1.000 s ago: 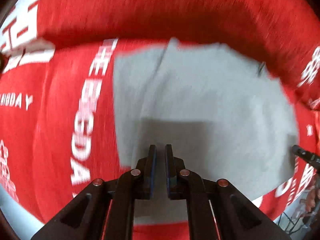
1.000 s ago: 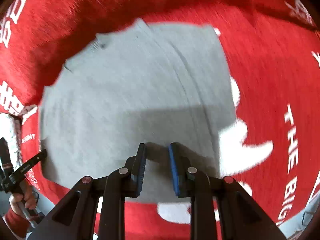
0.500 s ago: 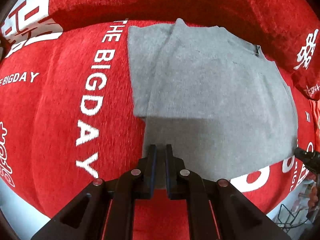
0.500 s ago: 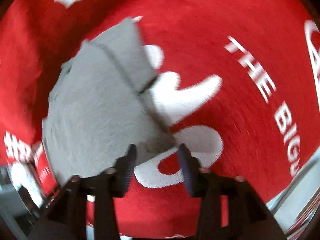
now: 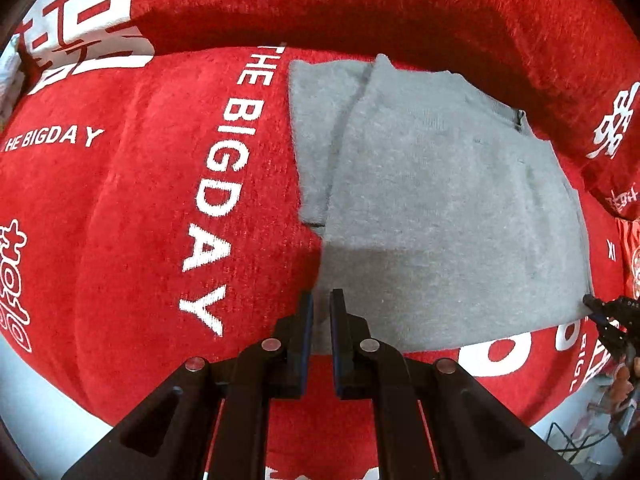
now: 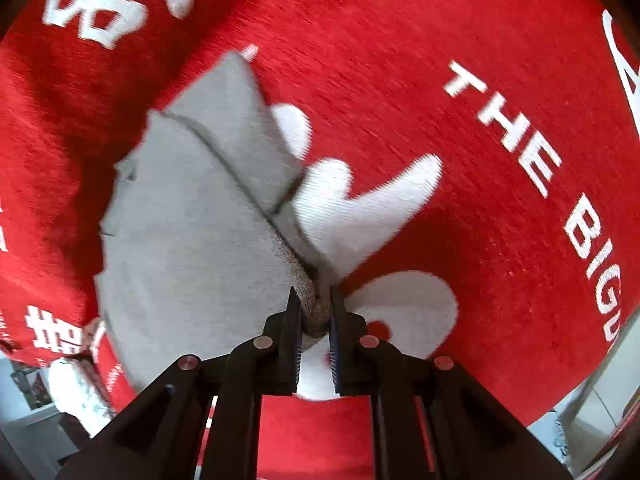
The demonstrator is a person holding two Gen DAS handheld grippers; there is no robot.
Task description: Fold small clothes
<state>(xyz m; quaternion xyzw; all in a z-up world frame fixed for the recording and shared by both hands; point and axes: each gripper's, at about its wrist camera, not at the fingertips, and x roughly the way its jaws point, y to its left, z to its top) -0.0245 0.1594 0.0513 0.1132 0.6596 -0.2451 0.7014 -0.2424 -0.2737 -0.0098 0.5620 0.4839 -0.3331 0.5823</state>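
Note:
A small grey knit garment (image 5: 432,208) lies partly folded on a red blanket, with a narrower layer sticking out at its left side. My left gripper (image 5: 320,312) hovers at the garment's near left corner, jaws almost closed with a narrow gap and nothing between them. In the right wrist view the garment (image 6: 180,236) lies to the left, and my right gripper (image 6: 316,312) is shut on a bunched corner of it. The right gripper's tip also shows in the left wrist view (image 5: 600,308) at the garment's near right corner.
The red blanket (image 5: 140,220) with white lettering covers a cushioned seat and its raised back (image 5: 360,4). Its front edge drops to a pale floor (image 5: 24,364). A wire rack (image 5: 576,444) and clutter sit at the lower right.
The right gripper swung round to the garment's corner and closed on it. The left gripper drew back slightly to the near left corner, and its view steadied.

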